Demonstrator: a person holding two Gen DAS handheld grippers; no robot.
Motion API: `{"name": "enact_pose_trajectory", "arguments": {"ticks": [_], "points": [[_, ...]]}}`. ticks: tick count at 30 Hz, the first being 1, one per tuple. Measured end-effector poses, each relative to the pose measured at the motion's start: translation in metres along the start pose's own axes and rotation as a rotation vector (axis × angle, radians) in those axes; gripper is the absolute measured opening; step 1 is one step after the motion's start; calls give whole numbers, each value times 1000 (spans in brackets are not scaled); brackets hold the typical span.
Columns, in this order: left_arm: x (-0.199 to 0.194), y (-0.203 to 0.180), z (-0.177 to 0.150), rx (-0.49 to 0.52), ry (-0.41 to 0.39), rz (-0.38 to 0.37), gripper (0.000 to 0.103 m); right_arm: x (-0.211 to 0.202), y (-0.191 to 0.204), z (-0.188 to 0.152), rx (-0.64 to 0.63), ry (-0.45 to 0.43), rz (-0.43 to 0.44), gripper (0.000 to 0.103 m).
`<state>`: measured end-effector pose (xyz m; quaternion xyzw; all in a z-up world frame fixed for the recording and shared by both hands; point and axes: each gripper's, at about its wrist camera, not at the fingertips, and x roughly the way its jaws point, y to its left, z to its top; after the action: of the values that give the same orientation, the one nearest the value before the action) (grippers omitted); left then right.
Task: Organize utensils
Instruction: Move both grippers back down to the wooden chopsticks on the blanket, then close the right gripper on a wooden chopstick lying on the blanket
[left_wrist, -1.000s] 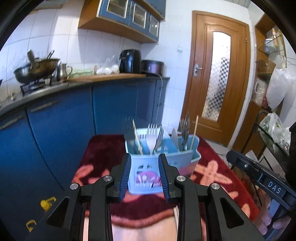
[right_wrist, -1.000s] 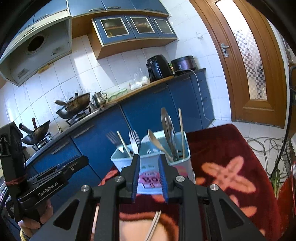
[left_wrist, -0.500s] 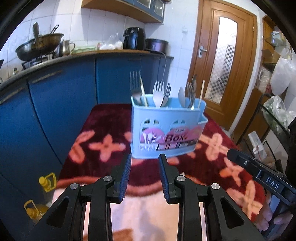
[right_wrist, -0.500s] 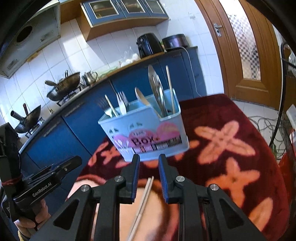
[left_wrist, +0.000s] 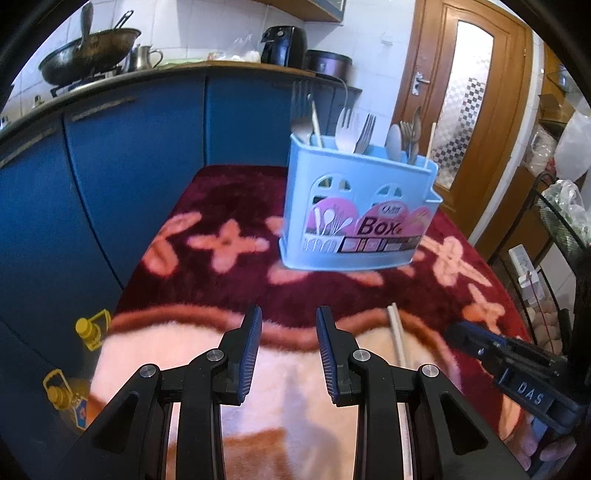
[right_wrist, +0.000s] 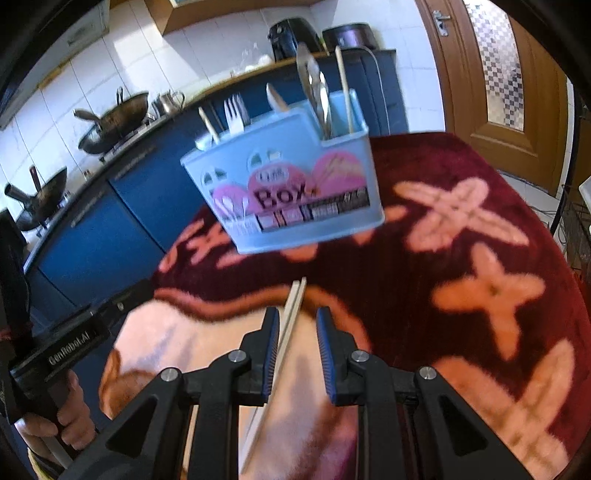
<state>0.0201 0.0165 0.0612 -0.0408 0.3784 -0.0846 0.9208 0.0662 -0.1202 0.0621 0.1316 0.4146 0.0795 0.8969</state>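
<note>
The pair of chopsticks (right_wrist: 293, 306) lies on the flowered blanket (right_wrist: 461, 266) that covers the table, in front of the blue utensil box (right_wrist: 280, 188), which stands further back with forks, spoons and sticks upright in it. The right hand-held gripper (right_wrist: 293, 354) hangs just over the near part of the chopsticks; its jaws are apart and empty, and the sticks run close along the left jaw, not in the middle of the gap. The left hand-held gripper (left_wrist: 288, 354) is also open and holds nothing; the chopsticks (left_wrist: 397, 332) lie to its right.

I judge that the main risk is a bad grasp. The sticks are thin and lie flat on soft pile, so the jaws may push them down into the blanket, or take only one and leave the other. Because they lie off-centre, a closing jaw may roll them away. A grip close to one end could also let the long free part swing and hit the box.

Readable writing: "Box" on the label of the box, "DAS" on the right gripper's body in the left view, and "GenRobot.AI" on the left gripper's body in the right view.
</note>
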Motion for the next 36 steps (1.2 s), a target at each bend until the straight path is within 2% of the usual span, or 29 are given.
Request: {"name": "enact_pose_trajectory", "arguments": {"ticks": [12,21,28,33,36], "points": [[14,16,-12,-35,42,-20,31,26,11,-19,-11,121,-25,23],[21,22,-18,-52,61,-37,31,27,20,-21,-50,134,-82,22],[21,21,-19,-56,61,-48,31,33,18,-14,-16,192,-70,21],[19,19,-20,-50,60,-52,31,39,5,-5,65,239,-45,19],[19,18,-19,-47,58,-53,31,41,1,-3,81,261,-53,13]]}}
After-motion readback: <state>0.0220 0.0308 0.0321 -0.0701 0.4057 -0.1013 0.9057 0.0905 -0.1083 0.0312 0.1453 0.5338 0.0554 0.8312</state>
